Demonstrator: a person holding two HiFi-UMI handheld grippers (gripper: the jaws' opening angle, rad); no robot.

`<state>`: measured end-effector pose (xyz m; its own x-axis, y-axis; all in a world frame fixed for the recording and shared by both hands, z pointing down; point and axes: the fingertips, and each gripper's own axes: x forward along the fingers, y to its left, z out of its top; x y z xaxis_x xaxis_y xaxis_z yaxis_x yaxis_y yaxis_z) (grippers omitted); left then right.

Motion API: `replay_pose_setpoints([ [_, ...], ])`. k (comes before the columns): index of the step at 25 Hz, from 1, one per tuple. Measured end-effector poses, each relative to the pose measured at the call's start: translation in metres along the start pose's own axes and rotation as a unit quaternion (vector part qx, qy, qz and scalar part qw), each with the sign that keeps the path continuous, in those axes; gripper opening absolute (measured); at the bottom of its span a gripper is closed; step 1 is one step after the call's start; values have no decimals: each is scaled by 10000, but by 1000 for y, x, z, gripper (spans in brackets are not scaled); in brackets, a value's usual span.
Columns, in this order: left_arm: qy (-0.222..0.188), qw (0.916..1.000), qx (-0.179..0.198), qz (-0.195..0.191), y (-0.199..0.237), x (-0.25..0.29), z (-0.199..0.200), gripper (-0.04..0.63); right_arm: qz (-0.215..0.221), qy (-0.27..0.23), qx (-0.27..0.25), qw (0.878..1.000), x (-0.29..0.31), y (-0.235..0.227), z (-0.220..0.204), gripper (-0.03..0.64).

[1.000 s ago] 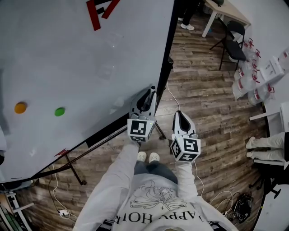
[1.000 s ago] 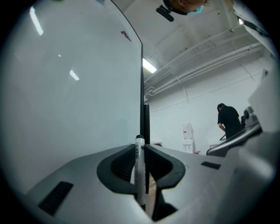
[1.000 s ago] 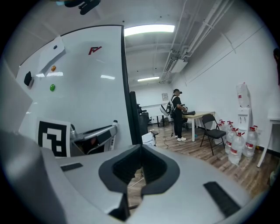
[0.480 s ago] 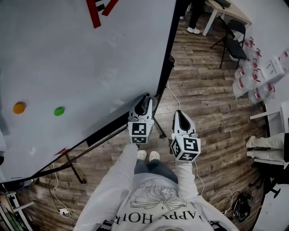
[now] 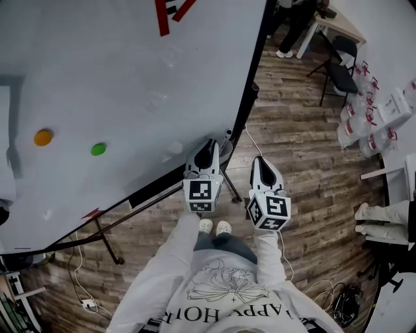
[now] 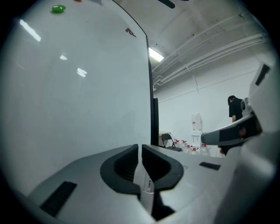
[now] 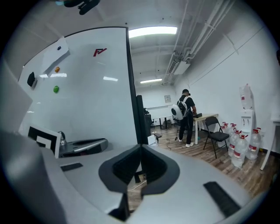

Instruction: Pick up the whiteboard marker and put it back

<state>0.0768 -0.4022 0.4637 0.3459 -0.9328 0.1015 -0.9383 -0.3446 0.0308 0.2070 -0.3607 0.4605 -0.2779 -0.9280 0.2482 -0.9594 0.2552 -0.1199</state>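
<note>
While closing, left gripper (image 5: 209,144): just off the whiteboard's (image 5: 130,78) lower right corner, pointing along its face; jaws nearly together, pressed on the barrel that stands between them.
Whiteboard marker (image 6: 146,192): white, clamped deep between the left gripper's (image 6: 140,148) jaws, close beside the whiteboard (image 6: 87,109); far end hidden by the jaws.
Right gripper (image 5: 259,162): a little farther from the whiteboard than the left one, past its right edge; jaws together at the tips (image 7: 140,148), nothing between them.
Green magnet (image 5: 98,149): stuck on the whiteboard's left part.
Orange magnet (image 5: 43,137): on the whiteboard, left of the green one.
Red mark (image 5: 170,10): near the whiteboard's top edge.
Wooden floor (image 5: 305,149): below and to the right of the whiteboard.
Person with a backpack (image 7: 184,116): standing well beyond the whiteboard's (image 7: 96,96) right edge, next to a table.
Water bottles (image 7: 240,151): on the floor, well to the right of the whiteboard.
</note>
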Motion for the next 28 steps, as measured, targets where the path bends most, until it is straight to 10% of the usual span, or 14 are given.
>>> replay_pose_setpoints([
  [28, -516, 9976, -155, 433, 16, -90, 78, 14, 232, -594, -267, 9976, -30, 48, 47, 8],
])
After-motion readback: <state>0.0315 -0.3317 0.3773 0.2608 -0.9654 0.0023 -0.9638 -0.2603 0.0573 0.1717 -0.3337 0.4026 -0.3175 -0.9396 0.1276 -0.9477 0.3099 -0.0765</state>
